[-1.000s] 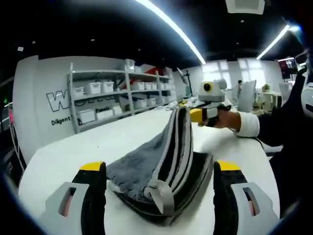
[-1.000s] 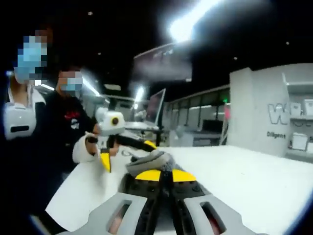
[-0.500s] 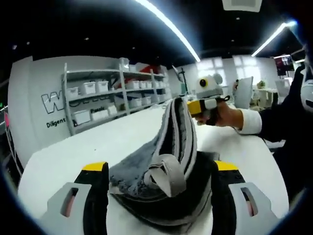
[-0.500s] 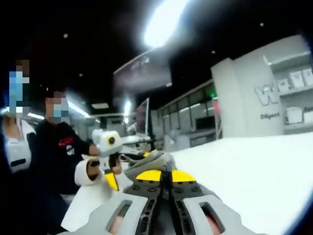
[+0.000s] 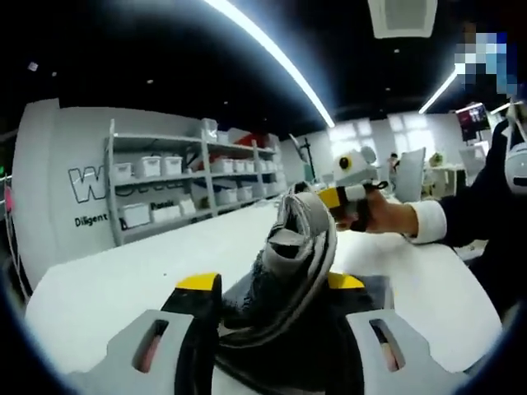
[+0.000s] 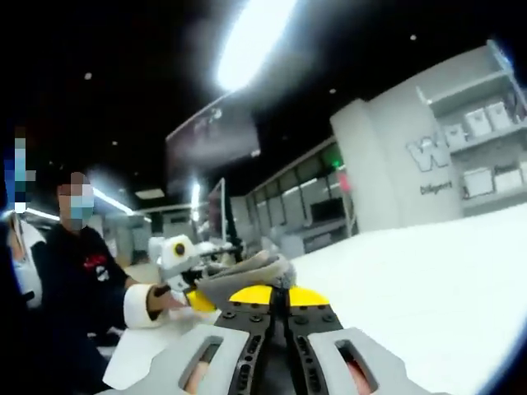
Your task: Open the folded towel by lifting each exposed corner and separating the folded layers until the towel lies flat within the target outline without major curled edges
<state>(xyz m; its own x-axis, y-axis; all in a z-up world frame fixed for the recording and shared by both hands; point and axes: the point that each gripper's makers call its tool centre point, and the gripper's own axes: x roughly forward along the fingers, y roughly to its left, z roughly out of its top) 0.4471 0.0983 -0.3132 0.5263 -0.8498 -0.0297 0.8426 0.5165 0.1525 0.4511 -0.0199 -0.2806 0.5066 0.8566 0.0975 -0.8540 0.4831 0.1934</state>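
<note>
dark ceiling with long light strips (image 5: 272, 58), white bench (image 5: 107, 280), metal shelving (image 5: 173, 185) with white bins against a white lettered wall (image 5: 58, 189), bright windows (image 5: 370, 132) far back.

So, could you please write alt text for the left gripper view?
The left gripper closes on a bunched grey towel above a white table, while the right gripper grips its far end; shelves of bins stand behind.

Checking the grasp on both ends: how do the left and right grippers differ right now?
The left gripper has a visible gap between its jaws, with bunched towel filling it; the right gripper has its jaws pressed together, pinching a towel edge. The left holds the thick gathered end, the right a thinner bit. Both have yellow tips and both grip the towel.
</note>
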